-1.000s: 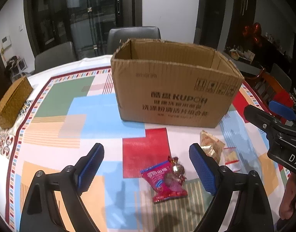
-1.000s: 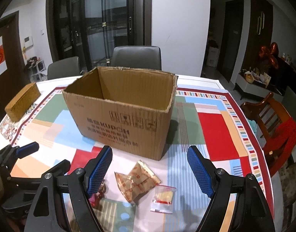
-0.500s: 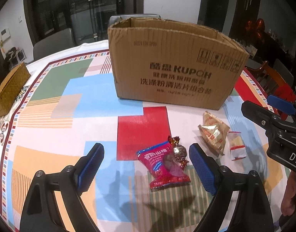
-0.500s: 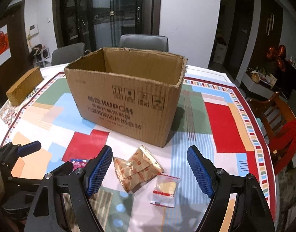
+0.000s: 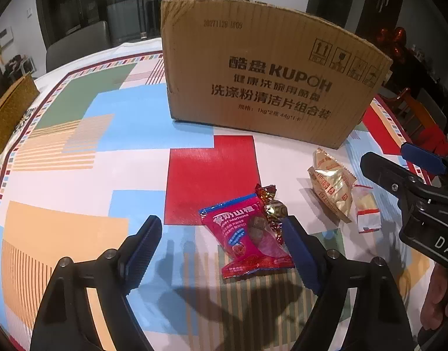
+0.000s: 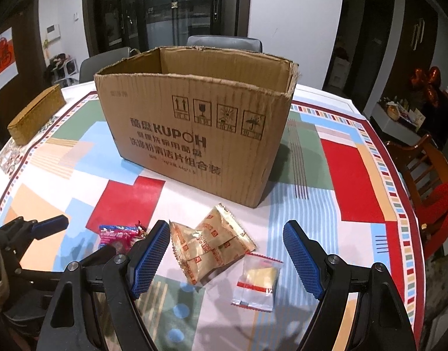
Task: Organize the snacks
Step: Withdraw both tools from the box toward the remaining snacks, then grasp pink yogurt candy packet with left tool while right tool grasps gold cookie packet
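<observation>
An open cardboard box (image 5: 270, 82) (image 6: 200, 134) stands on the table. In front of it lie a red hawthorn snack packet (image 5: 247, 239) (image 6: 115, 235), a gold and red wrapped candy (image 5: 272, 207), gold foil packets (image 5: 330, 187) (image 6: 209, 248) and a small clear packet with a yellow piece (image 5: 367, 210) (image 6: 259, 278). My left gripper (image 5: 221, 254) is open, low over the table, with the red packet just inside its right finger. My right gripper (image 6: 226, 257) is open, with the gold and clear packets between its fingers.
A woven brown box (image 5: 10, 114) (image 6: 36, 114) sits at the table's left edge. Grey chairs (image 6: 224, 42) stand behind the table and a wooden chair (image 6: 422, 169) on the right. The patterned tablecloth (image 5: 107, 152) covers the round table.
Both grippers have moved down and forward toward the snacks. The box and packets look larger and nearer. Both stay open.
</observation>
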Tool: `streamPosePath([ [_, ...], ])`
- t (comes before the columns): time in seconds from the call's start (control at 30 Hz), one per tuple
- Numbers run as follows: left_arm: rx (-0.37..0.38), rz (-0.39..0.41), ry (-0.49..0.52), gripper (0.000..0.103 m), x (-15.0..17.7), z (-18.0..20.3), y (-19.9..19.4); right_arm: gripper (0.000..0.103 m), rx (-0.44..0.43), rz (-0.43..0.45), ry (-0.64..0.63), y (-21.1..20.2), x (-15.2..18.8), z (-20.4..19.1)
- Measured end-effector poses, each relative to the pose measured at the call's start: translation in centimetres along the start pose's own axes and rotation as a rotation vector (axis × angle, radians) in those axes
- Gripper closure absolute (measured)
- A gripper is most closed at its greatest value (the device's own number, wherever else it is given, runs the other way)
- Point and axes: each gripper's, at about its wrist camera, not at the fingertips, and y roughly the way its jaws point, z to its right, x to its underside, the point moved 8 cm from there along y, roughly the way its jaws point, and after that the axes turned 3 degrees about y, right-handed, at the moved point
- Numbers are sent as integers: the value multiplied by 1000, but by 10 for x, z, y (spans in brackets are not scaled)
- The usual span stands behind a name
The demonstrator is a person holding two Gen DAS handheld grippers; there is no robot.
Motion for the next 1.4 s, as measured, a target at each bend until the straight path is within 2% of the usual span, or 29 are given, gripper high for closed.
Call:
streamPosePath([
  [0.37,7,-31,-16,24,5,-2,14,22,-8,-37,-7,17,6,-4],
  [0.83,32,-39,-30,23,8,-1,24,23,-19,-90,-27,42,14,-10],
  [0.9,46,-36,-38,26,8,-1,24,23,-21,-99,-30,46,15,-11],
  [0.97,60,-35,-46,35,8,0,23,23,-25,-108,-33,51,16,-12],
  [1.27,100,-28,-52,54,9,5,19,23,-49,-140,-24,66,20,-15],
  [1.4,108,-24,-43,59,9,8,17,24,-65,-154,-10,69,24,-16],
])
